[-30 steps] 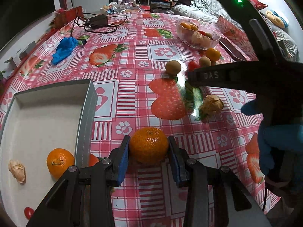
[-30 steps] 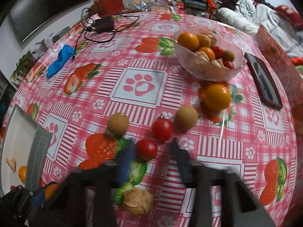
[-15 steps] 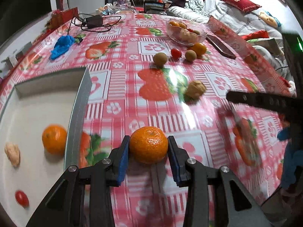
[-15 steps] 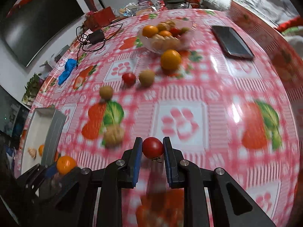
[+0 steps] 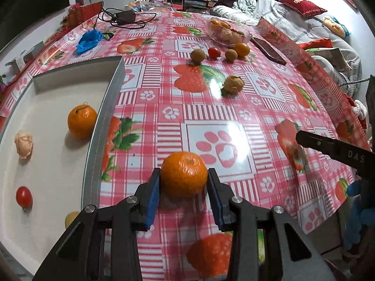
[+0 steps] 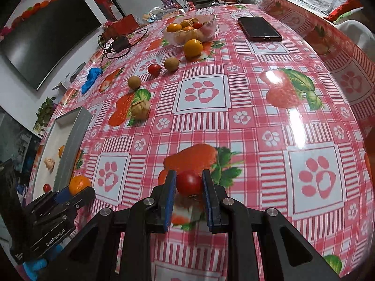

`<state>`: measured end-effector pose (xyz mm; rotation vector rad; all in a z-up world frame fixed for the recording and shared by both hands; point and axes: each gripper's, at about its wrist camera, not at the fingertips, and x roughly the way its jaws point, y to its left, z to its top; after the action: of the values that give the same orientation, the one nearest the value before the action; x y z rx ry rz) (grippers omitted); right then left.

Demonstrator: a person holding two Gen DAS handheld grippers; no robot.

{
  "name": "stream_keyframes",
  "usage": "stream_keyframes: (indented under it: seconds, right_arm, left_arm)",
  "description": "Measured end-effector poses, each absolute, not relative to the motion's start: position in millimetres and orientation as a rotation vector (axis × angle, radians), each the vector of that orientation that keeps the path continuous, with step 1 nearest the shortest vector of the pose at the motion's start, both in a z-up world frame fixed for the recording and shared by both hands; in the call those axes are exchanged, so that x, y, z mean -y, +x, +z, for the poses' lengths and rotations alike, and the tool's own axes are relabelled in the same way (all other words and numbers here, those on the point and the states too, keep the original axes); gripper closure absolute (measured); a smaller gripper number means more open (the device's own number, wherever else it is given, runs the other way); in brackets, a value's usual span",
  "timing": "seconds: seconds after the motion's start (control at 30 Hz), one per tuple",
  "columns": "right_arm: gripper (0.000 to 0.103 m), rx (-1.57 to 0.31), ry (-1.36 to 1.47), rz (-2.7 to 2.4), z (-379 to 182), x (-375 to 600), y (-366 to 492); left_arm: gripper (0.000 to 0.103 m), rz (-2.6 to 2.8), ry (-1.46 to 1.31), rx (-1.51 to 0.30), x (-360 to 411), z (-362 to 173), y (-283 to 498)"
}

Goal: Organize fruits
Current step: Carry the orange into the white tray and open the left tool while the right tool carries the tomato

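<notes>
My left gripper [image 5: 184,185] is shut on an orange mandarin [image 5: 184,173], held above the tablecloth just right of the white tray [image 5: 110,98]. The tray holds another mandarin [image 5: 82,121], a pale husked fruit [image 5: 23,143] and a small red tomato [image 5: 24,196]. My right gripper [image 6: 188,185] is shut on a red cherry tomato [image 6: 189,182] over the near middle of the table. In the right wrist view the left gripper [image 6: 70,193] shows at lower left with its mandarin [image 6: 79,184], beside the tray [image 6: 75,138].
Loose on the cloth lie a husked fruit [image 6: 140,109], two brown fruits [image 6: 134,82] [image 6: 171,63], a tomato [image 6: 154,68] and an orange [image 6: 193,48]. A glass bowl [image 6: 211,31] of fruit, a phone [image 6: 259,28], a charger cable [image 6: 118,44] and a blue glove [image 6: 91,79] lie farther back.
The right gripper closed on a cherry tomato near the loose fruits and carried it back toward the near side of the table. The left gripper, still holding the mandarin, shifted along the tray.
</notes>
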<state>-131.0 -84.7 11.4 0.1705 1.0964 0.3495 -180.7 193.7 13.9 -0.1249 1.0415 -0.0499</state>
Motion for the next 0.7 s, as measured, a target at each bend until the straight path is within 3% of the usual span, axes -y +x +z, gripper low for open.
stream_keyframes:
  seconds: [0.7]
  right_arm:
    - [0.080,-1.090,0.158,0.358,22.2,73.2,-143.6]
  left_arm:
    - [0.063,-0.078,-0.155,-1.016,-199.2,29.4,-195.7]
